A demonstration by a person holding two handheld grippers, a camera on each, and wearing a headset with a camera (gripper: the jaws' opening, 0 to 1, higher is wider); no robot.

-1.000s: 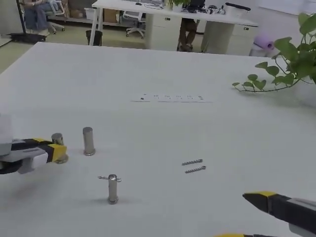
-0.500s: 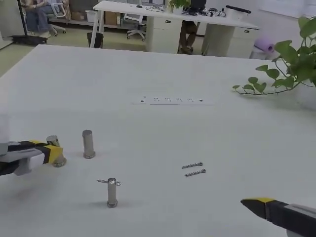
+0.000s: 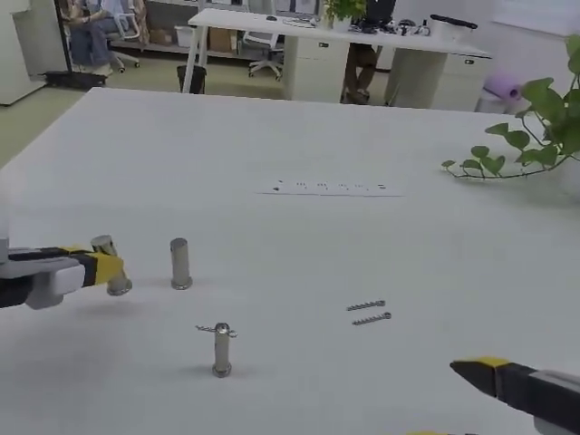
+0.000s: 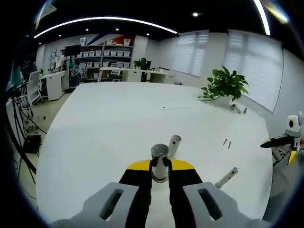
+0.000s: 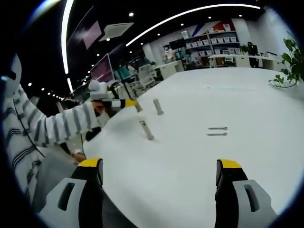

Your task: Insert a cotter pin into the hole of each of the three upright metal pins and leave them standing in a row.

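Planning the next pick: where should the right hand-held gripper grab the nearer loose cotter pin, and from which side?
Its right end, from above. The nearer cotter pin lies flat and thin on the table, close beside the other cotter pin; that end pokes slightly past its neighbour, so the open right hand-held gripper should clear it.

The left gripper is held level near the table's left edge, its jaws closed on a metal pin, with a striped sleeve behind it. The right gripper hovers by the near right corner, jaws spread wide.
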